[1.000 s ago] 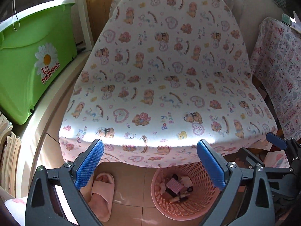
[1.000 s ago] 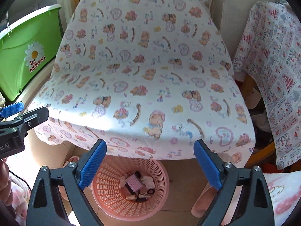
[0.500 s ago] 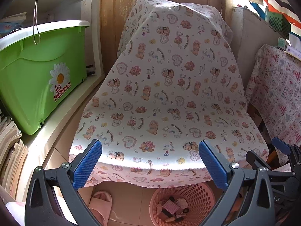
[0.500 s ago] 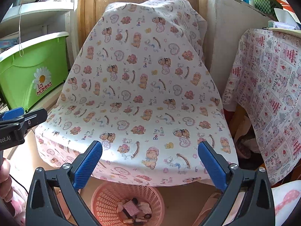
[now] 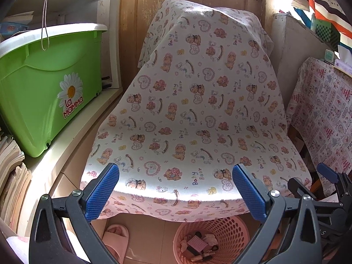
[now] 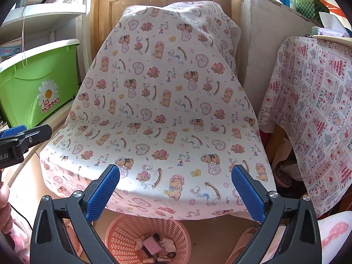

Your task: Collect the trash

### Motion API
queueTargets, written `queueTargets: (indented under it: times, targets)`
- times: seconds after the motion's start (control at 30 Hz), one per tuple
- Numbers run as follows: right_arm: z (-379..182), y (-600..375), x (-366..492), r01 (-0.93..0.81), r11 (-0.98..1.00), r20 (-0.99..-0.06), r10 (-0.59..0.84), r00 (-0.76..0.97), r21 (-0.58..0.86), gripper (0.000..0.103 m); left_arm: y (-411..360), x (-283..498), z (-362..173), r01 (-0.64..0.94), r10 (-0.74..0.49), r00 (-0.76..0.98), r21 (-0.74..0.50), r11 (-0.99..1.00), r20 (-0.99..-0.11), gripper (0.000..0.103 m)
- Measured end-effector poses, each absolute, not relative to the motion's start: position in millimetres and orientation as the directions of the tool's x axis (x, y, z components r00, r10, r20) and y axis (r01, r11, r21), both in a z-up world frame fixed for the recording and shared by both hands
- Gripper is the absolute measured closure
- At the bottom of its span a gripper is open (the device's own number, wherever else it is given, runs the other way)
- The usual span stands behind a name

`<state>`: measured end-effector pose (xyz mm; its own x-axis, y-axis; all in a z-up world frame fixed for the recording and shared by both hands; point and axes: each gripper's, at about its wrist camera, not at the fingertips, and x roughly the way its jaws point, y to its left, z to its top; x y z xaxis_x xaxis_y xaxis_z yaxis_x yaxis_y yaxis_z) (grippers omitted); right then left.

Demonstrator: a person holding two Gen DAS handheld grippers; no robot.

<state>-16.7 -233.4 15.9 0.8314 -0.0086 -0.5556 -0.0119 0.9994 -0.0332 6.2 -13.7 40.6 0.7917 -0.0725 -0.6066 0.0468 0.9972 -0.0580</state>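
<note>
Both released and holding nothing: left hand-held gripper (image 5: 176, 189) and right hand-held gripper (image 6: 175, 189), raised level above the cloth-covered table (image 5: 198, 114), probably finished. Trash (image 6: 154, 247) down at 6 o'clock inside pink basket (image 6: 123, 237), half under the table's front edge. Green bin (image 5: 44, 83) at 9 o'clock, slipper (image 5: 115, 239) beside the basket.

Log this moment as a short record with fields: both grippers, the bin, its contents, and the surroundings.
left gripper: open, holds nothing
right gripper: open, holds nothing
pink basket: on the floor, partly under the front edge of the bear-print cloth
basket contents: small scraps, including a pink checked piece
cloth top: no loose trash visible
green bin: on the shelf to the left
pink slipper: on the floor, left of the basket
</note>
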Motion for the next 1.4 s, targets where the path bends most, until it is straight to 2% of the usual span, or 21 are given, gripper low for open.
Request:
queueTargets:
  times: [1.4]
  targets:
    - [12.6, -237.6, -15.6, -0.007, 1.000, -0.574, -0.008, 0.819, -0.024, 0.001, -11.4, 8.9, 39.2, 0.037, -0.042, 0.790, -0.022, 0.999, -0.612, 0.001]
